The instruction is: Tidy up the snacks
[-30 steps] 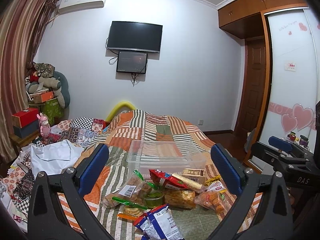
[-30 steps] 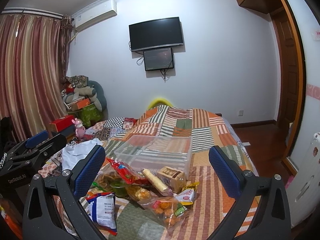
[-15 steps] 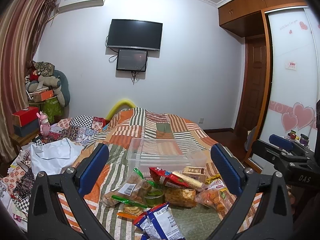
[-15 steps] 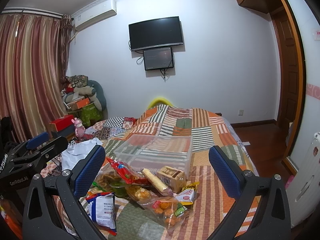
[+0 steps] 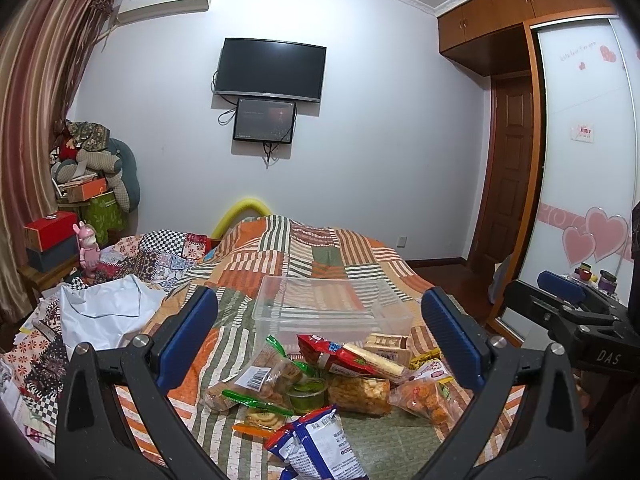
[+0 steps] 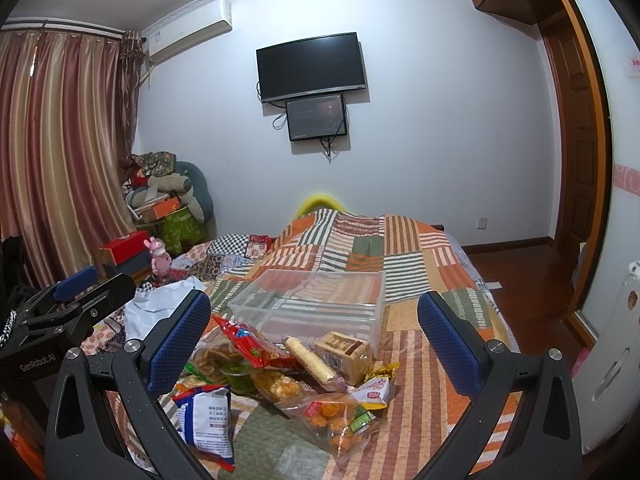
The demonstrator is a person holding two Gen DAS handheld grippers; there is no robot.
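So the bed carries an empty clear bin with the snack pile heaped just in front. Both the left gripper and right gripper hover wide open, holding nothing, snacks straight ahead and below, roughly equally near.

I see bed w/ patchwork quilt; clear bin on it, snack pile just in front of bin.

Blue-white snack bag cut off by bottom edge, 6 o'clock, left wrist view. Green cup half hidden under red packet. Package print too small to read.
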